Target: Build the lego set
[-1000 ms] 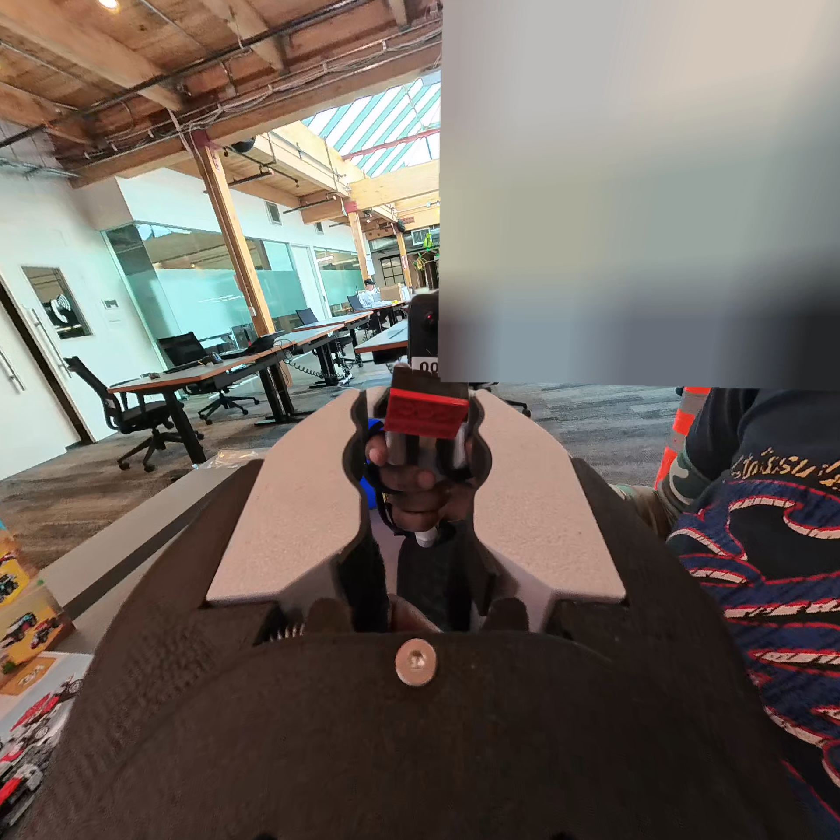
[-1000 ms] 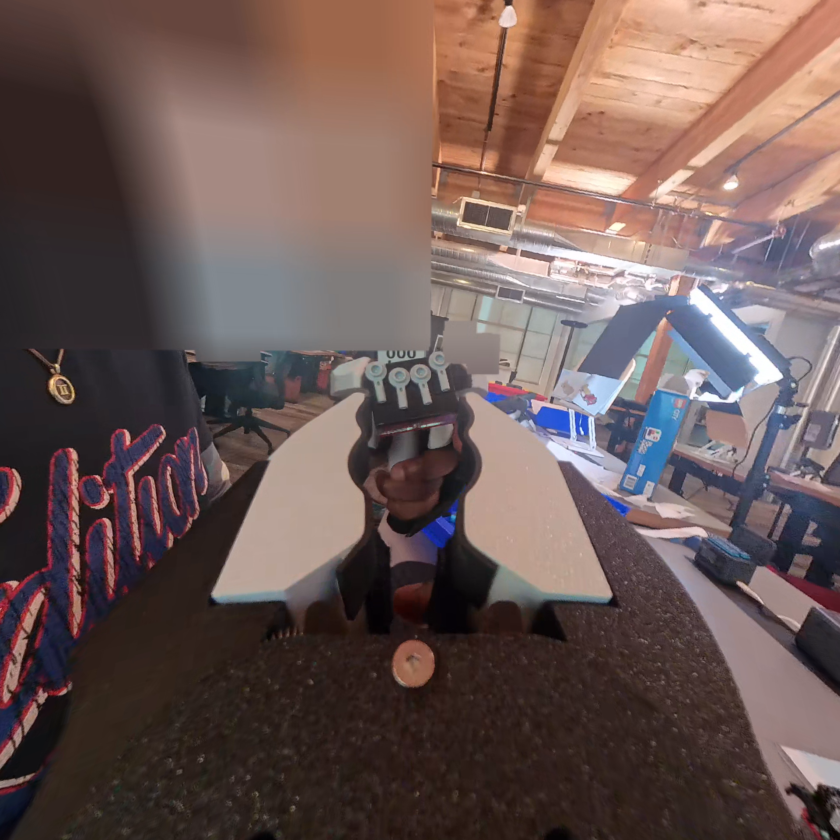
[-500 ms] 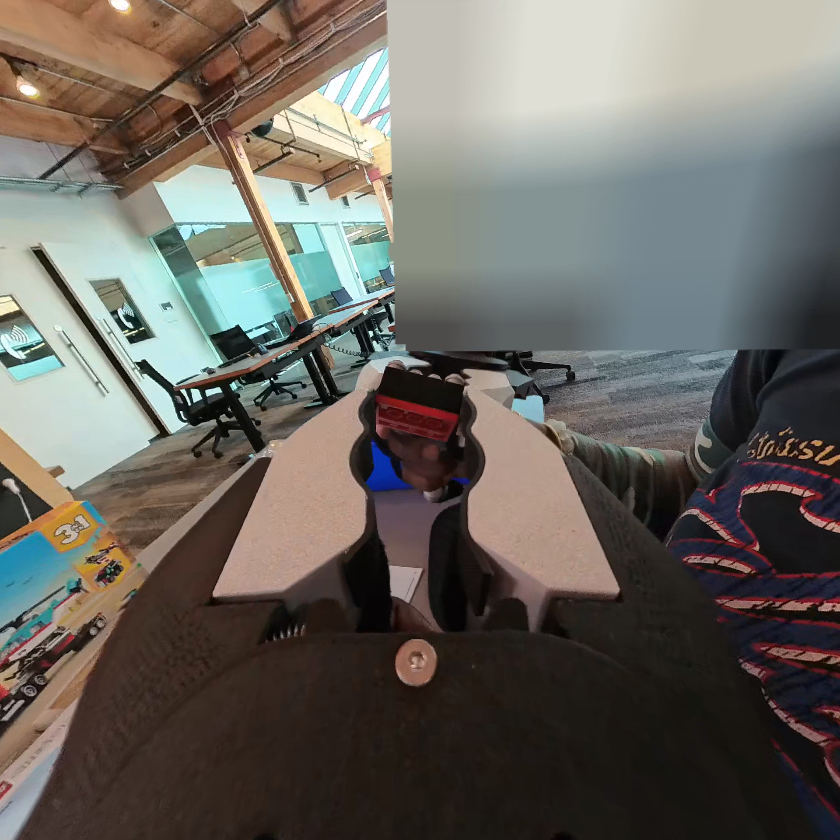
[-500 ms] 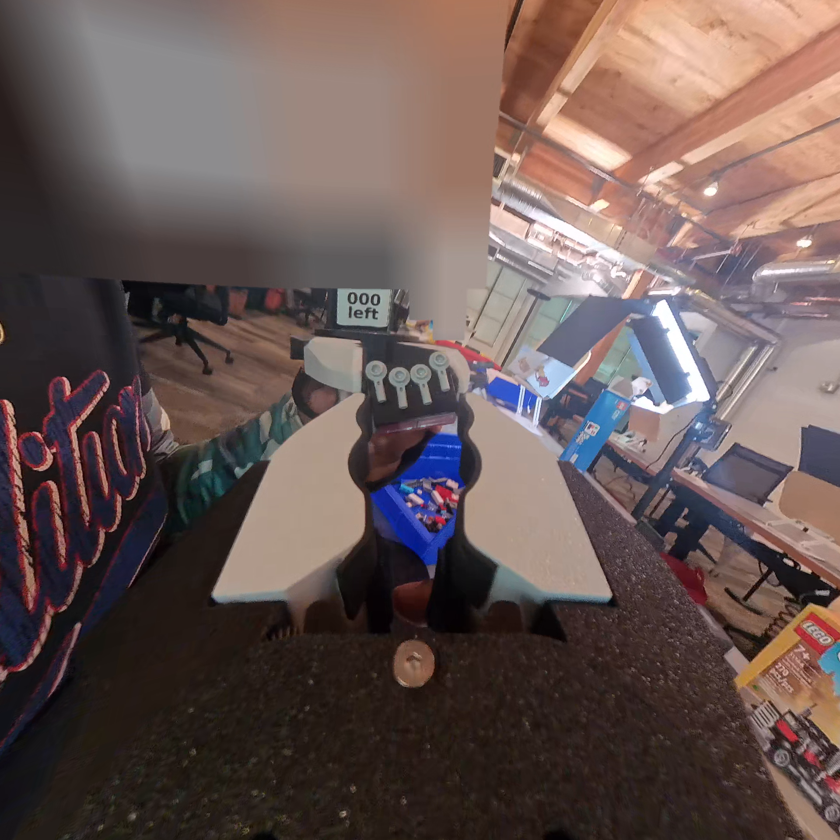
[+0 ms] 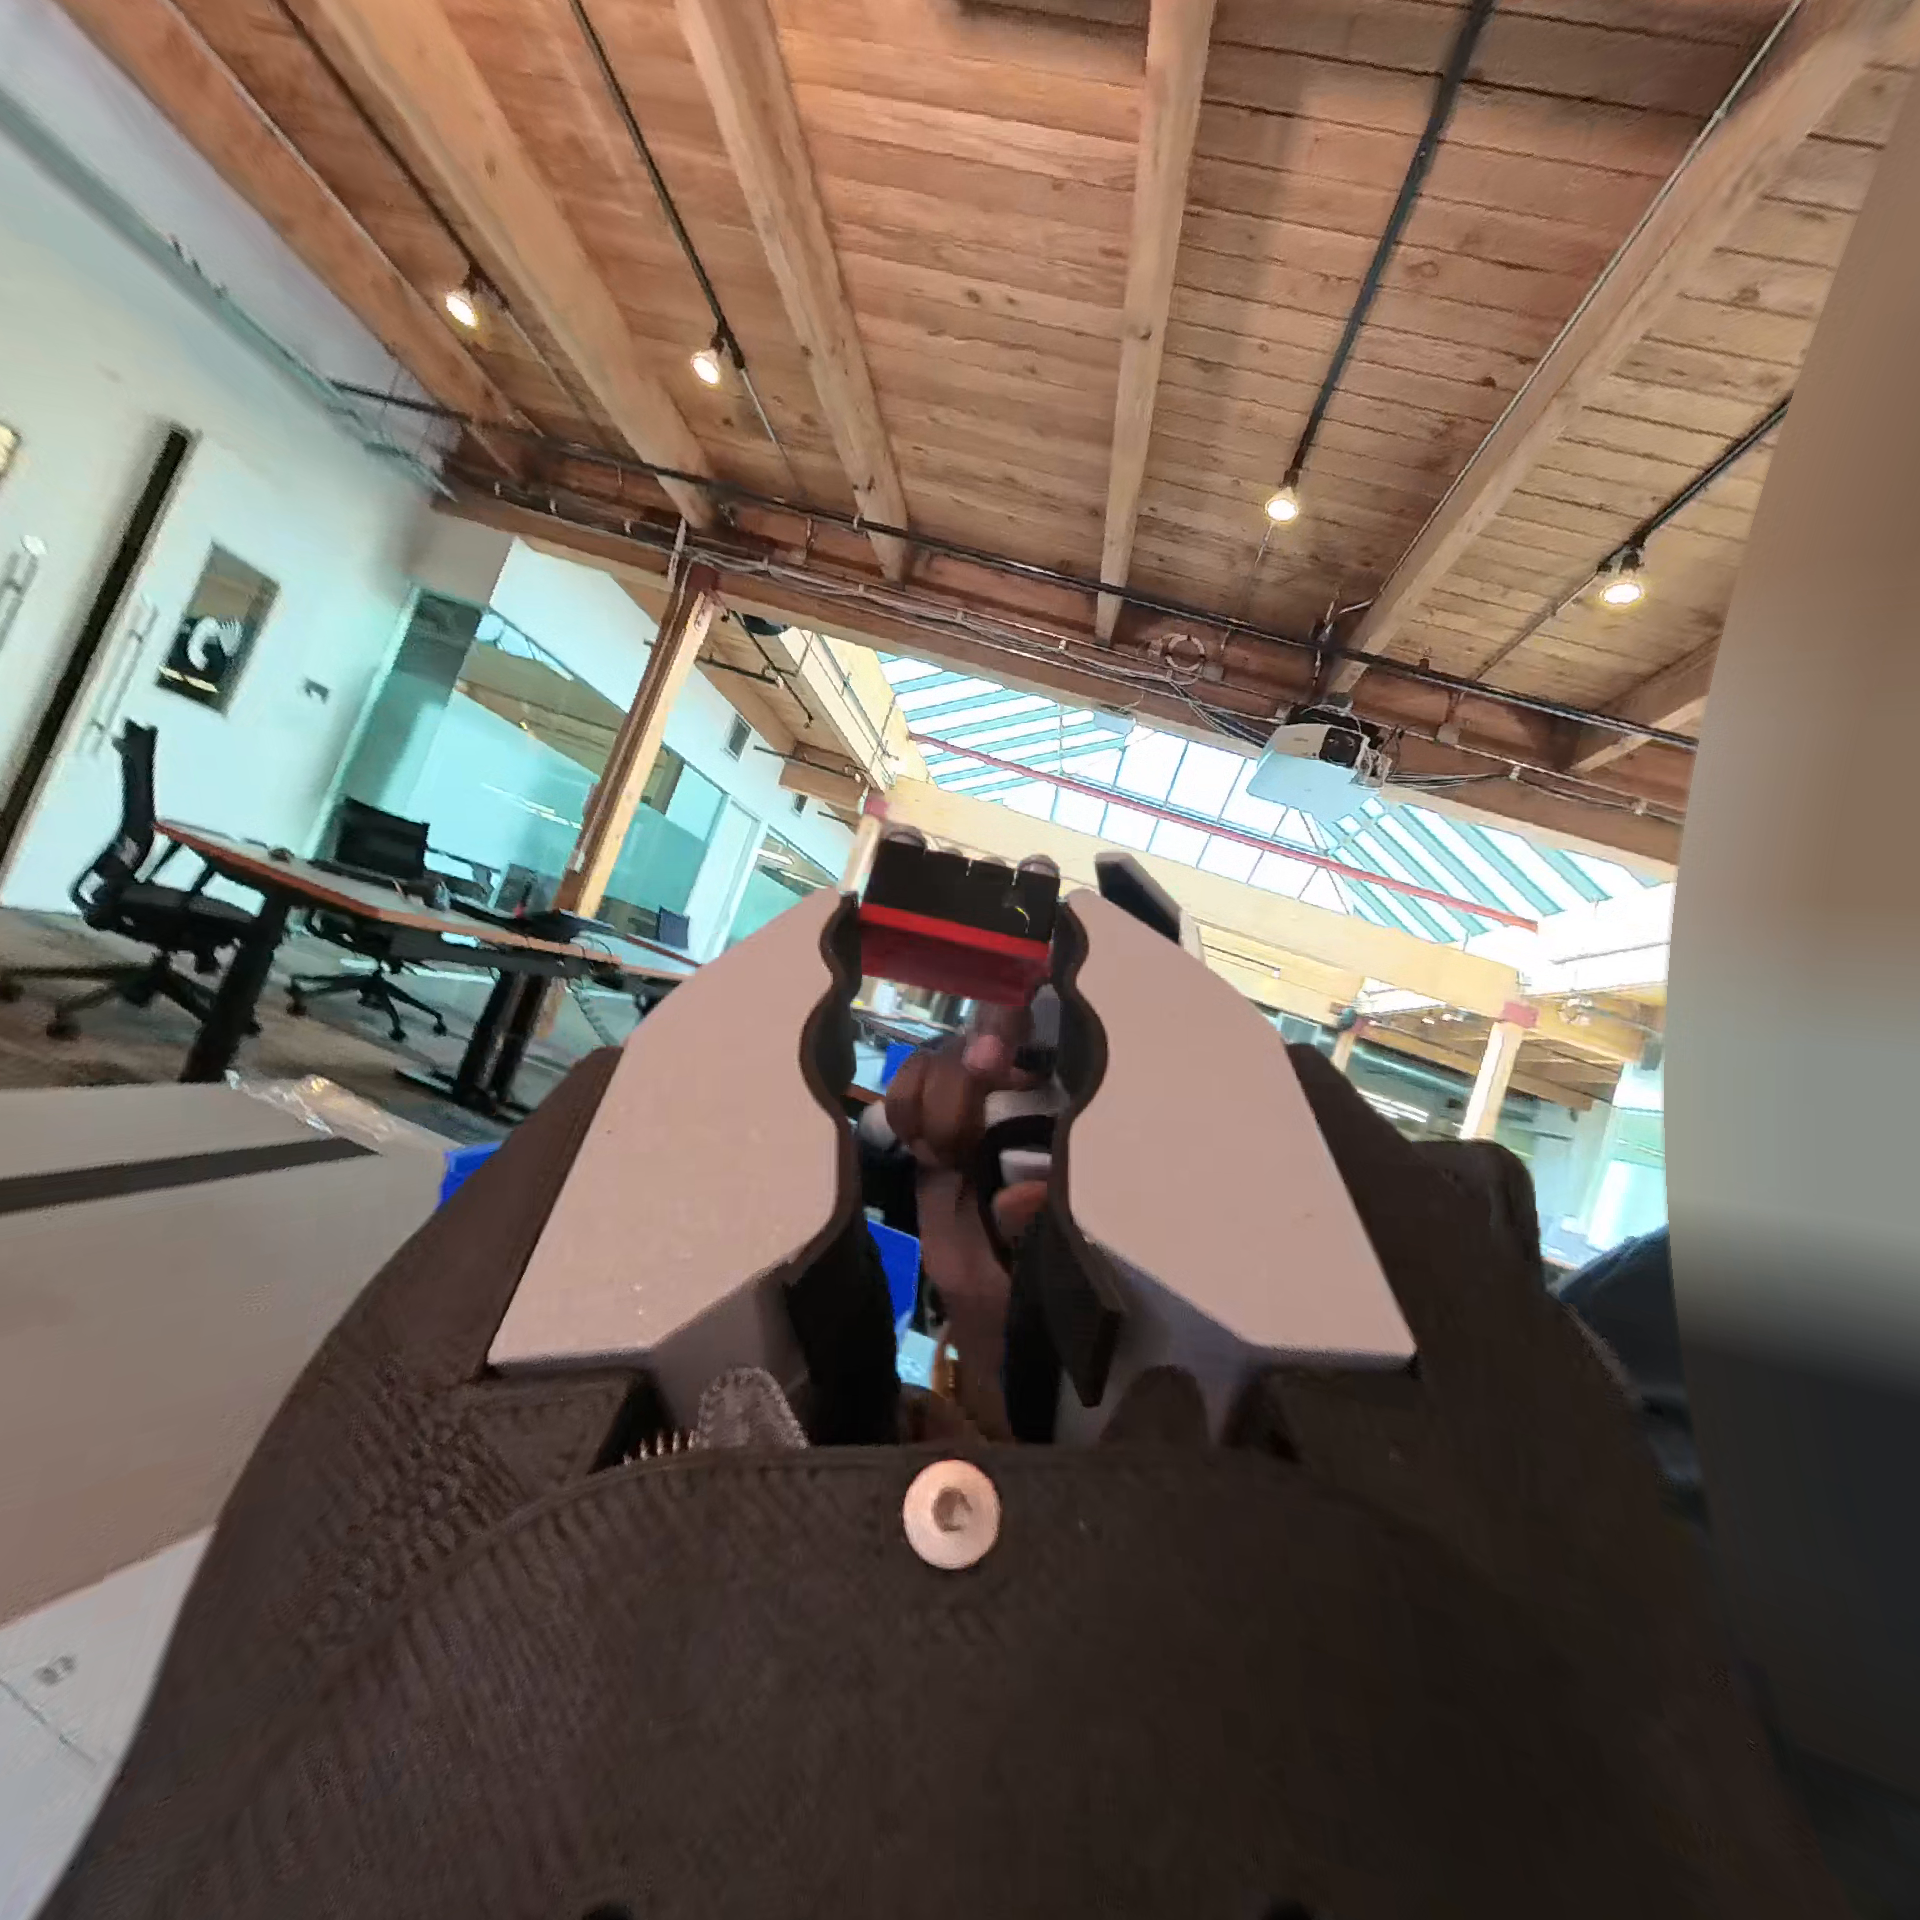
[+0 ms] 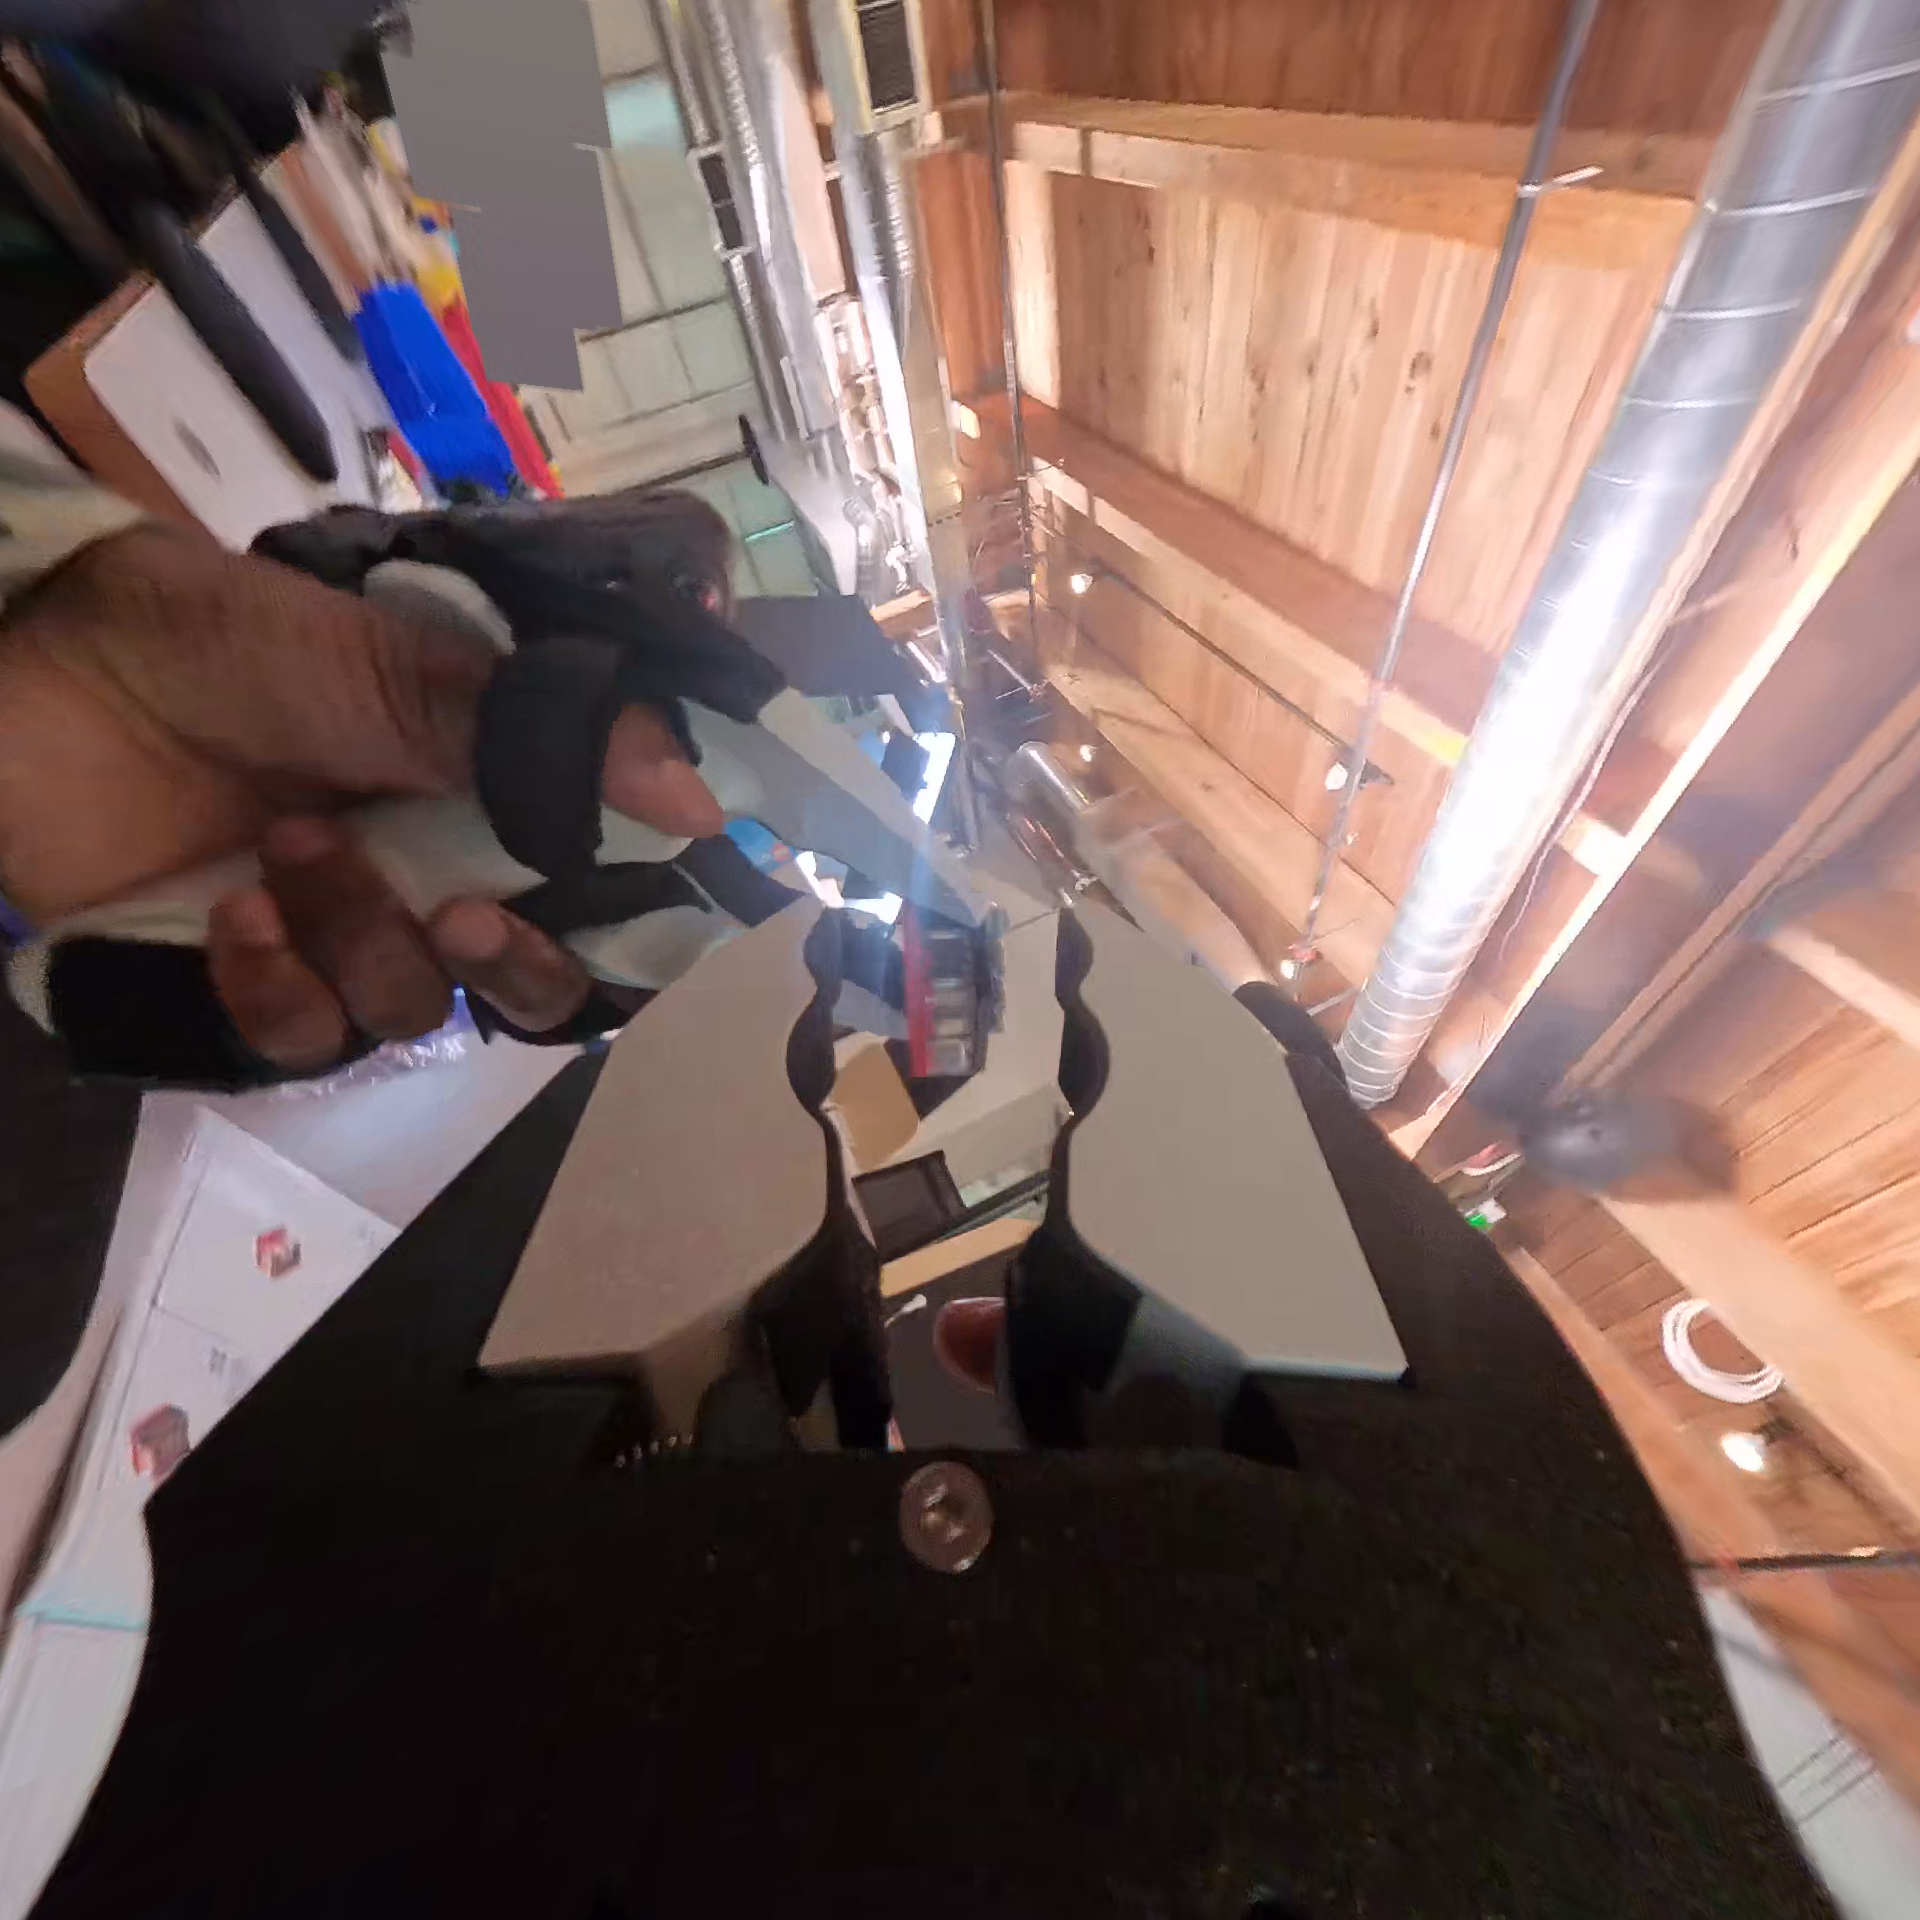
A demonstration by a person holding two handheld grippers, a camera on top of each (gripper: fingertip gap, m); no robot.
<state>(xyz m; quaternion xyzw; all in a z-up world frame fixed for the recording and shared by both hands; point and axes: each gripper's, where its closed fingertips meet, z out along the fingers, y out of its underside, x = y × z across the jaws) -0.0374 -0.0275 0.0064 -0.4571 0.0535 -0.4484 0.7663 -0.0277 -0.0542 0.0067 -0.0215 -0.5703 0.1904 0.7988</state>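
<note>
A small black and red lego assembly sits between the tips of my left gripper, and both pads press on its sides. It is held up in the air against the ceiling. In the right wrist view the same assembly stands between the fingers of my right gripper. A clear gap shows between it and the right-hand pad, so this gripper is open. The left gripper's fingers reach in from the left and hold the assembly there. One finger of the right gripper shows behind the assembly in the left wrist view.
A person's hand grips the left tool's handle. Another hand shows between the left fingers. A grey table and a blue bin lie below. White instruction sheets lie at lower left. Office desks and chairs stand behind. The tips of both grippers are at nearly the same place.
Both grippers were shut on the assembly before. The right jaws have since widened and left it, and it stays in the left gripper. Both views have tilted up toward the ceiling.
</note>
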